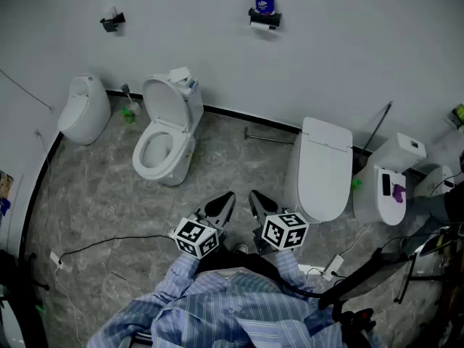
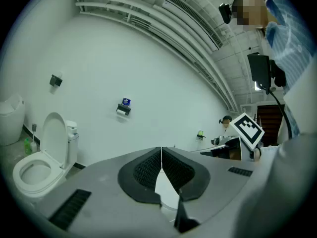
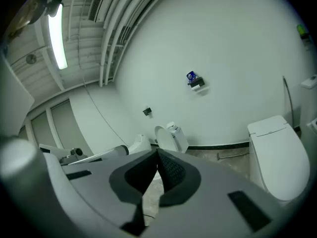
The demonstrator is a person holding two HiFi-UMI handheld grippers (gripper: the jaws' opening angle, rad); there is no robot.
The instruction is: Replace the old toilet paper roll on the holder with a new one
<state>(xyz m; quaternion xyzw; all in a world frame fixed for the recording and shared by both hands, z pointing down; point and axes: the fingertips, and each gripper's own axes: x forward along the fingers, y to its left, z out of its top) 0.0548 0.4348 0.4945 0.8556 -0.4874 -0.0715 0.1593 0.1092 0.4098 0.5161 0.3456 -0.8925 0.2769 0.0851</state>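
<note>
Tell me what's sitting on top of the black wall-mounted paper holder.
A small blue-and-white package stands on the black wall-mounted paper holder, with a white paper roll just below. The package covers the holder's top, and its label is too small to read.

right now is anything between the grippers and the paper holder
Nothing visible. The left gripper and right gripper, both shut, face the holder across floor between the open toilet and the closed toilet; only a bar lies by the wall.
</note>
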